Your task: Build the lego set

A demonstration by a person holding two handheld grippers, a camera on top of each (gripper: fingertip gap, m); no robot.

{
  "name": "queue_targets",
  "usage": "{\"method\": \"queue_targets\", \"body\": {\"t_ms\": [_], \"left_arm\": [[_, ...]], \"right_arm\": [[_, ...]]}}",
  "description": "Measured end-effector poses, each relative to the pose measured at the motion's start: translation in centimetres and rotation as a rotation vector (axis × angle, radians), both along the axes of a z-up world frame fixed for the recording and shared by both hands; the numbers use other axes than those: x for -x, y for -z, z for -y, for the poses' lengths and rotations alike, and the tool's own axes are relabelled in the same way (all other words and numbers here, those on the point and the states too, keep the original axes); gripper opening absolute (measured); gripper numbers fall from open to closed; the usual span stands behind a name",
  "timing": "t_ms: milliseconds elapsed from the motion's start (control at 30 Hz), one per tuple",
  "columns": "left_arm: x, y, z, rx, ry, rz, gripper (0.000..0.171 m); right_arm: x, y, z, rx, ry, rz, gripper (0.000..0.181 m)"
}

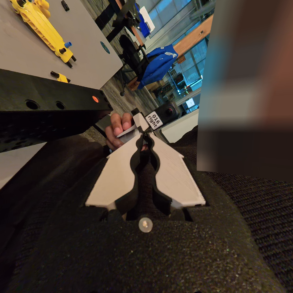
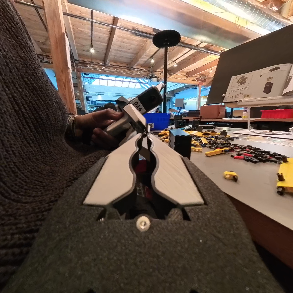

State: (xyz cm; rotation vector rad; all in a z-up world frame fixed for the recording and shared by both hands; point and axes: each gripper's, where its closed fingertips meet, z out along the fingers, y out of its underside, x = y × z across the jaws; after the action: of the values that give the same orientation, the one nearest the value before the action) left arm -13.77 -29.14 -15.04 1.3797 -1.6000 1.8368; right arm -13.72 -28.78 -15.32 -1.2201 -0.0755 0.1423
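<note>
My left gripper (image 1: 145, 134) and my right gripper (image 2: 144, 134) meet tip to tip in the air off the table's near edge. Both look shut, and a small black piece (image 1: 145, 135) shows pinched where the tips meet; it is too small to identify. In the left wrist view the right gripper (image 1: 143, 125) comes in from above, held by a hand (image 1: 117, 131). In the right wrist view the left gripper (image 2: 142, 125) comes in from the upper left, held by a hand (image 2: 101, 120). A black box (image 2: 179, 142) stands on the grey table (image 2: 222, 182) just right of the tips.
Loose yellow, black and red building pieces (image 2: 237, 150) lie spread over the table. A yellow beam assembly (image 1: 42, 30) and a small yellow connector (image 2: 230, 175) lie nearer. An instruction booklet (image 2: 256, 82) rests on a stand at the right. A knitted sleeve (image 2: 31, 142) fills the left. Both grippers' tips are close together, under 4 cm apart. It is some 15 centimetres from my right tips to the yellow beam assembly (image 1: 42, 30). My right wrist view (image 2: 283, 170) looks at it from another angle.
</note>
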Motion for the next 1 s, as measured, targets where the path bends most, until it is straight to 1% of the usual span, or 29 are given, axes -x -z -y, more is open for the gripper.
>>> {"method": "queue_targets", "body": {"t_ms": [67,100,133,167,300,467,533,667,1000], "left_arm": [[-0.1,-0.2,-0.2,-0.006,-0.011,0.019,0.007],[-0.1,-0.4,-0.3,-0.005,-0.012,0.032,0.01],[-0.1,-0.6,-0.3,-0.005,-0.013,0.041,0.018],[-0.1,-0.7,-0.4,-0.007,-0.012,0.049,0.02],[0.0,-0.6,-0.2,-0.053,-0.008,0.074,0.02],[0.0,0.1,0.1,-0.095,-0.006,0.063,0.02],[0.0,0.3,0.2,-0.096,-0.001,0.055,0.018],[0.1,0.1,0.2,-0.089,0.003,0.063,0.003],[0.4,0.2,0.3,-0.086,0.027,0.063,0.004]], "right_arm": [[-0.1,-0.1,0.1,-0.005,0.001,-0.01,0.005],[-0.2,-0.1,0.1,-0.009,0.002,-0.015,0.005],[-0.3,-0.2,0.2,-0.012,0.002,-0.022,0.005],[-0.5,-0.2,0.2,-0.015,0.003,-0.03,0.005],[-0.7,-0.4,0.4,-0.024,-0.001,-0.05,0.005],[-0.4,-0.4,0.3,-0.023,-0.004,-0.038,0.005],[-0.3,-0.3,0.3,-0.02,-0.004,-0.03,0.005],[-0.2,-0.2,0.2,-0.012,-0.004,-0.019,0.005],[0.2,-0.3,0.4,-0.017,-0.053,-0.057,0.005]]}}
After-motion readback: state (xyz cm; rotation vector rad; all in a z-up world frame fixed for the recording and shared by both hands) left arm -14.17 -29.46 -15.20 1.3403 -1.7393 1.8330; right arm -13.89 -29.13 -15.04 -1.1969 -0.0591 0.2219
